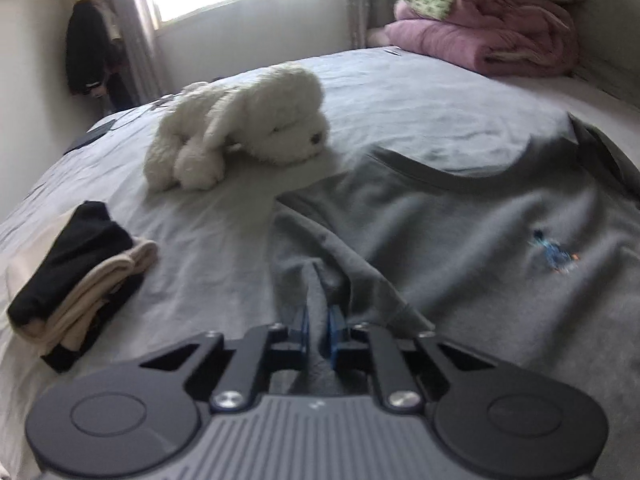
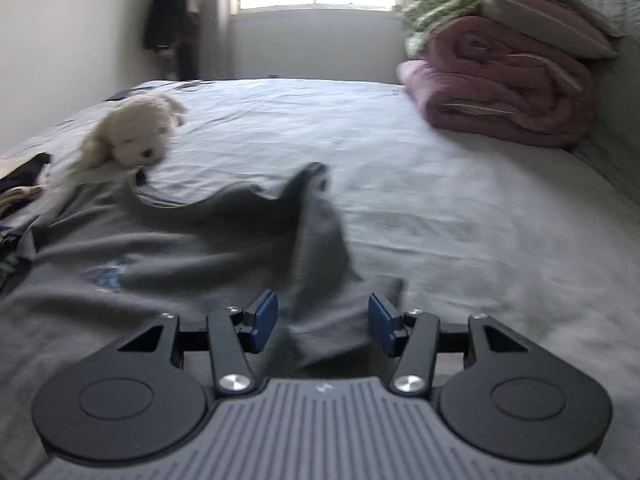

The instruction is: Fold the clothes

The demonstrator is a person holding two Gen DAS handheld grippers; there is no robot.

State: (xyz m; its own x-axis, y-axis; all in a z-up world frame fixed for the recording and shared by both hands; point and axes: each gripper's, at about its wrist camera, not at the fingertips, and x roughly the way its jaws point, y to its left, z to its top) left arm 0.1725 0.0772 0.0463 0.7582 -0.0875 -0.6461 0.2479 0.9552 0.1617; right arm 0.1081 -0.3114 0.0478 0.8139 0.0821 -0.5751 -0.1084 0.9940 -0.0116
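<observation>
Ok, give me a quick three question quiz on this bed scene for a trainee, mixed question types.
1. True or false: the left gripper has its jaws shut on a fold of the grey T-shirt.
2. Multiple choice: what lies beside the shirt's neckline? A) white plush dog B) laptop C) shoe
3. Fill in: the right gripper has its jaws ____, with grey cloth between them but the pads not pressing on it.

Key: 1 true; 2 A; 3 open
</observation>
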